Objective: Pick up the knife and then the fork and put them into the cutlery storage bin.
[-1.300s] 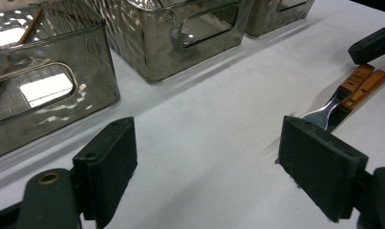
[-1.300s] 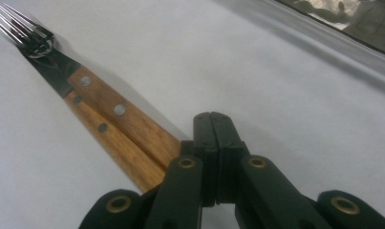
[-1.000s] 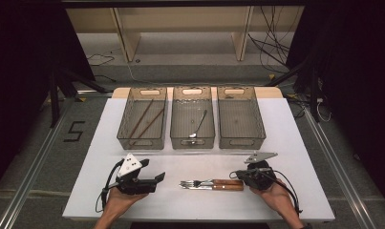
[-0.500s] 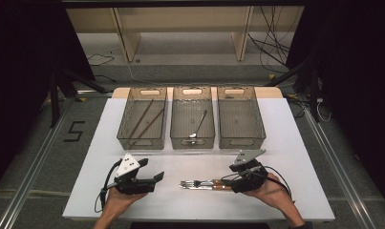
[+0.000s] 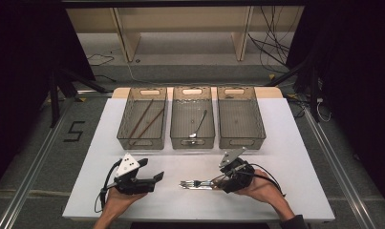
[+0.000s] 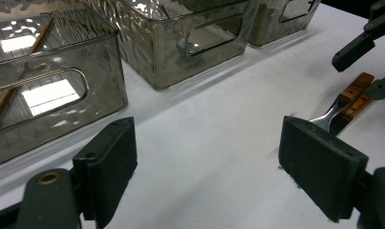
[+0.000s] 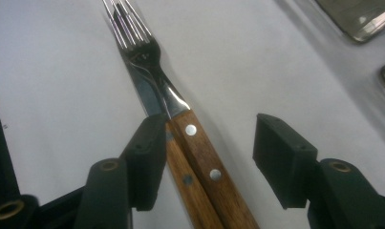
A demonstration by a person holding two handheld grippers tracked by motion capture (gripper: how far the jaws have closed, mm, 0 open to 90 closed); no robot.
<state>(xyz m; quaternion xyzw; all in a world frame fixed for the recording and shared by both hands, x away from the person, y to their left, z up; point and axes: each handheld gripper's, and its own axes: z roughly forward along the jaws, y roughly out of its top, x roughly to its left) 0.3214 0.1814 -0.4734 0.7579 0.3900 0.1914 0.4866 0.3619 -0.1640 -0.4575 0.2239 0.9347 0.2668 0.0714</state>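
Note:
A fork (image 7: 137, 45) and a knife (image 7: 187, 191), both with riveted wooden handles, lie side by side on the white table (image 5: 285, 143); the fork (image 5: 192, 183) points left. My right gripper (image 7: 209, 143) straddles the two handles with its jaws open. The left pad lies against the knife's handle and the right pad stands clear of the fork's. Its jaws have just been closing a little around the handles. In the high view the right gripper (image 5: 222, 181) sits at the front right. My left gripper (image 5: 154, 179) rests open at the front left, with bare table between its pads (image 6: 109, 162).
Three clear bins stand in a row at the back: the left bin (image 5: 142, 143) holds chopsticks (image 5: 144, 119), the middle bin (image 5: 192, 142) a spoon (image 5: 198, 125), the right bin (image 5: 241, 142) nothing. From the left gripper view the fork (image 6: 331, 112) and the right gripper's jaws show at right.
My right gripper slid left over the wooden handles, and its jaws went from shut to open around them. The left gripper stayed put.

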